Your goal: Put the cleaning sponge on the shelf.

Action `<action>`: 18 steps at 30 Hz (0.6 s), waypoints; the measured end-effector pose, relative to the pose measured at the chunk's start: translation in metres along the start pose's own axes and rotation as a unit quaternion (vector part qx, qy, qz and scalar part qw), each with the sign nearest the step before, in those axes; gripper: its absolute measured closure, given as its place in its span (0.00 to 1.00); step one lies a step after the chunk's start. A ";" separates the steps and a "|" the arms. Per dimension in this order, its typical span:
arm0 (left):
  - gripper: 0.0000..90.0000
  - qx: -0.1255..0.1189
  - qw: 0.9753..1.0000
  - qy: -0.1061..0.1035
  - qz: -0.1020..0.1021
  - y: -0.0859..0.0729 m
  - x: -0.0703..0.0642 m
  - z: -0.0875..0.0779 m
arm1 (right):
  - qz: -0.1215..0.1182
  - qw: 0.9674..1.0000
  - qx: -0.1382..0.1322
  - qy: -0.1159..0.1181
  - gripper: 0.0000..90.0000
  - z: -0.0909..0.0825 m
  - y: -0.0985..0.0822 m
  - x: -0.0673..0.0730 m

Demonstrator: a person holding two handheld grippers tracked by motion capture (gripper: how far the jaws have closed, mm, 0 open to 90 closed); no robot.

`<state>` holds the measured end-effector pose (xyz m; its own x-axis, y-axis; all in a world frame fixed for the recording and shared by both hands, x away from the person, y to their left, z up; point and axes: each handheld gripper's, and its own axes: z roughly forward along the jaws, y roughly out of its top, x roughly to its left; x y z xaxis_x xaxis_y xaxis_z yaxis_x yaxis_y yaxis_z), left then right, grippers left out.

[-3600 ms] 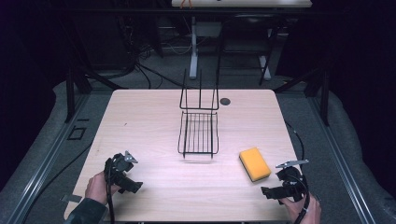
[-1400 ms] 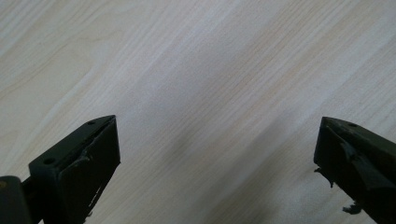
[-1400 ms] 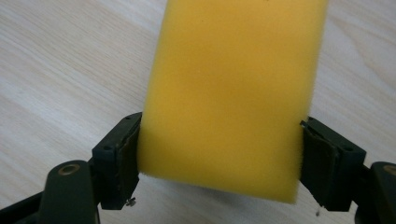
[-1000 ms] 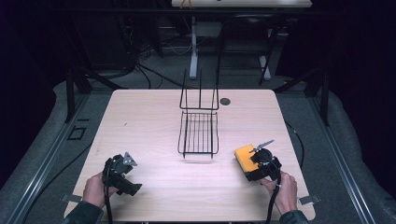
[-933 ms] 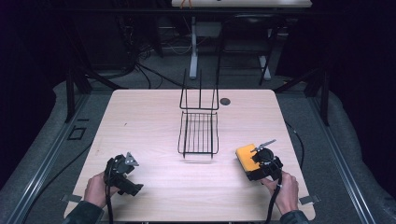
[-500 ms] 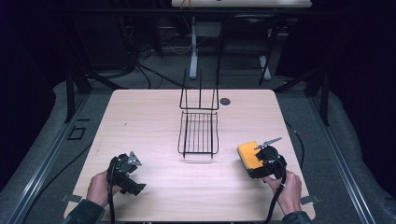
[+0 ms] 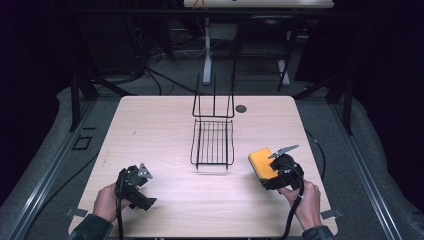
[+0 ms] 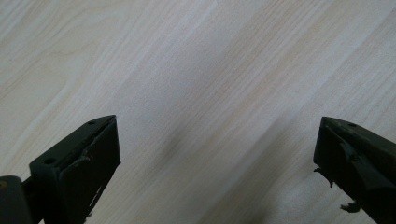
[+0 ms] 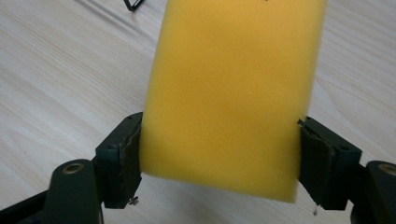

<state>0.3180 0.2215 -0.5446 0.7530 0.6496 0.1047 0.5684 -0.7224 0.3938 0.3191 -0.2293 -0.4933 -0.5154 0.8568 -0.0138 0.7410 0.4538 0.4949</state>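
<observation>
Dark room, pale wood table [image 7: 165, 125]: right tool [image 9: 219, 154] has the yellow sponge [image 9: 233, 93] clamped, wire rack [image 7: 212, 142] empty; left tool [image 8: 215, 154] gapes idle.

A yellow sponge [image 7: 261, 162], a soft rectangular block with a plain, unmarked face, sits at the lower right of the high view, tilted with its far end up-left. In the right gripper view it [image 9: 233, 93] runs lengthwise up the frame's centre, its near end pinched on both long sides.

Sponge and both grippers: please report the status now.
Right gripper shut on yellow sponge. Left gripper open over bare table. Wire rack beside sponge, nothing between.
</observation>
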 end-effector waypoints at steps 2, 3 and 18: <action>0.01 0.000 1.000 0.002 0.001 0.001 0.000 0.000 | -0.001 1.000 -0.003 0.002 0.28 -0.002 0.001 0.000; 0.01 0.002 1.000 0.003 -0.002 0.001 0.000 0.001 | -0.004 1.000 -0.004 0.000 0.28 -0.003 0.002 0.000; 0.01 0.009 1.000 0.003 -0.008 0.001 0.002 0.002 | -0.012 1.000 -0.021 0.005 0.28 -0.006 0.024 0.002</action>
<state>0.3205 0.2213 -0.5462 0.7426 0.6617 0.1038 0.5856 -0.7166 0.3790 0.3330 -0.2183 -0.4764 -0.5370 0.8434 -0.0184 0.7095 0.4633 0.5309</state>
